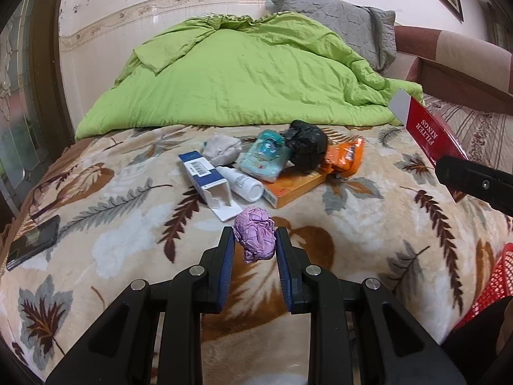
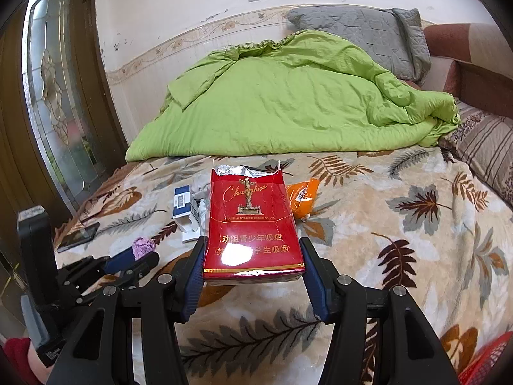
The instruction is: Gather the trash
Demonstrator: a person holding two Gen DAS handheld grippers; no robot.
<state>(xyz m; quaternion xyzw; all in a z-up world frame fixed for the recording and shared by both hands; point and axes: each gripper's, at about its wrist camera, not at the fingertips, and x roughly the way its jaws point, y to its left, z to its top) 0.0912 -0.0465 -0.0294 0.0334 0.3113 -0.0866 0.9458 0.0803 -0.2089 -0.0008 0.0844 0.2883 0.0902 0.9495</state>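
Left hand-held gripper (image 1: 255, 240) clamped on purple paper wad (image 1: 255, 237), right hand-held gripper (image 2: 253, 250) clamped on red cigarette pack (image 2: 251, 224), pack upright. Red basket (image 1: 493, 285) sits off the bed's (image 1: 112, 250) near right corner, nearer the right one.

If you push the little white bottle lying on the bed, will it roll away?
Probably only a little. The white bottle lies on its side and looks round, so it could roll, but the fuzzy leaf blanket would likely slow it. The blue-and-white box and the orange box hem it in.
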